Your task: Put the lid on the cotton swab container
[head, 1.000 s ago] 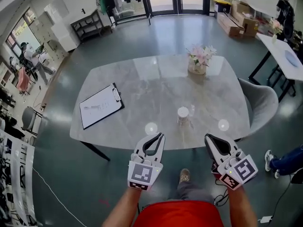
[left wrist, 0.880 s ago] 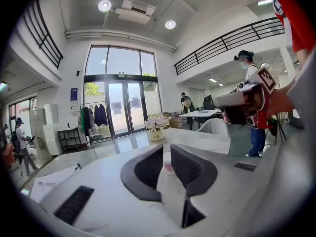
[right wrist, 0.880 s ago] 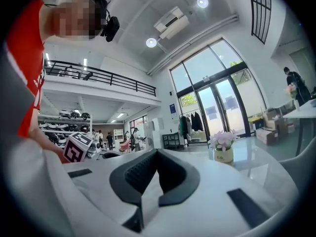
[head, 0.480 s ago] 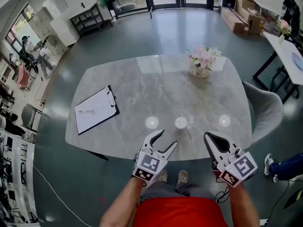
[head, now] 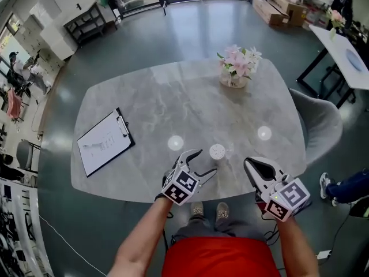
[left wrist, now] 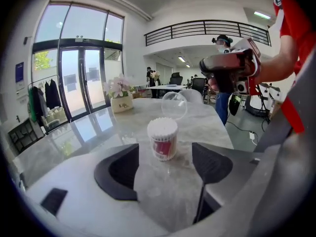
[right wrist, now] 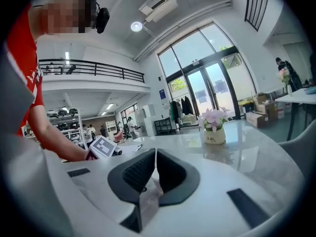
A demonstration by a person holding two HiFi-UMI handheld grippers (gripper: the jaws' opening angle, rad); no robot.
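The cotton swab container (head: 217,151) stands open-topped near the table's front edge, full of white swabs, with a red label (left wrist: 162,138). Its clear domed lid (left wrist: 174,105) lies on the table just beyond it. My left gripper (head: 203,161) is low over the table edge, just short of the container; its jaws have just been opening and stand wide with nothing between them (left wrist: 165,154). My right gripper (head: 249,163) hovers at the table edge right of the container. Its jaws have just been opening and show only a thin slit, nothing in it (right wrist: 156,154).
A vase of pink flowers (head: 233,68) stands at the far side of the marble table (head: 173,97). A clipboard (head: 104,141) lies at the left. A grey chair (head: 316,126) is at the table's right end, a white side table (head: 346,62) beyond it.
The left gripper has come forward and down over the table edge towards the container, and its jaws have spread wide. The right gripper has edged forward to the table edge.
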